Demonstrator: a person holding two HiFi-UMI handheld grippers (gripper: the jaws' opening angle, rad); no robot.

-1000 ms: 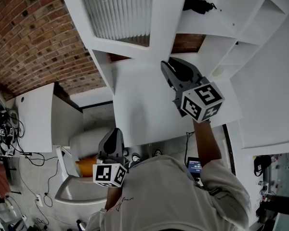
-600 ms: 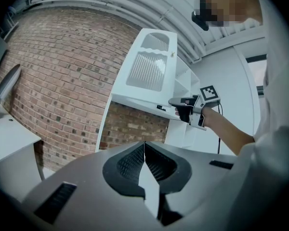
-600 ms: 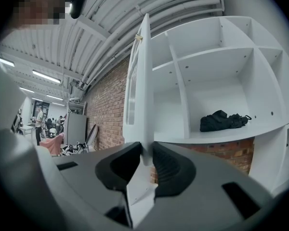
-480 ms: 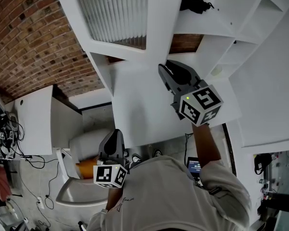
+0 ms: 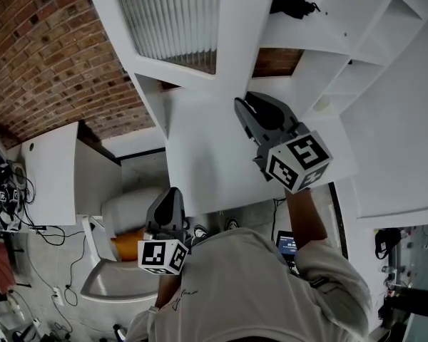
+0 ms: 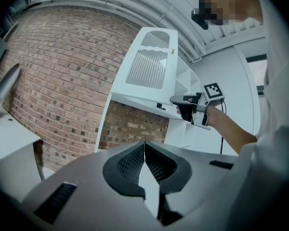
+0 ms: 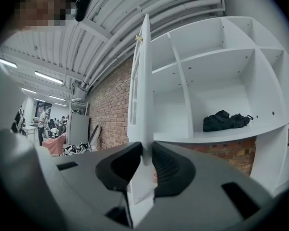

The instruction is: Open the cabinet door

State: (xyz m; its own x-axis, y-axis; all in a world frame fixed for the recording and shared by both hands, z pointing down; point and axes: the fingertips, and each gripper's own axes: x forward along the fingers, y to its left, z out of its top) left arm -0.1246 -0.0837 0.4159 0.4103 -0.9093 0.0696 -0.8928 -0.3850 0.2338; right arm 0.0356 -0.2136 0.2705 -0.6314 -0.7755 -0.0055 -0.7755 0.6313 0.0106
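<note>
The white cabinet door (image 5: pixel 235 27) with a ribbed glass panel stands swung out from the white shelf unit (image 5: pixel 342 20). My right gripper (image 5: pixel 247 109) is shut on the door's edge. In the right gripper view the thin door edge (image 7: pixel 142 81) runs upright between the two pads of the right gripper (image 7: pixel 145 160), and both press on it. The left gripper view shows the door (image 6: pixel 147 66) from the side, with the right gripper (image 6: pixel 180 100) on its lower edge. My left gripper (image 5: pixel 170 201) hangs low at the left, away from the door. Its jaws are shut on nothing (image 6: pixel 144 150).
A black bag (image 7: pixel 226 121) lies on a shelf inside the cabinet (image 5: pixel 292 7). A brick wall (image 5: pixel 50 48) runs behind and to the left. A white table (image 5: pixel 53 173) with cables stands low at the left. People stand far off in the room (image 7: pixel 41 124).
The right gripper has slipped slightly lower in the head view, still on the door's edge. The left gripper has not moved.
</note>
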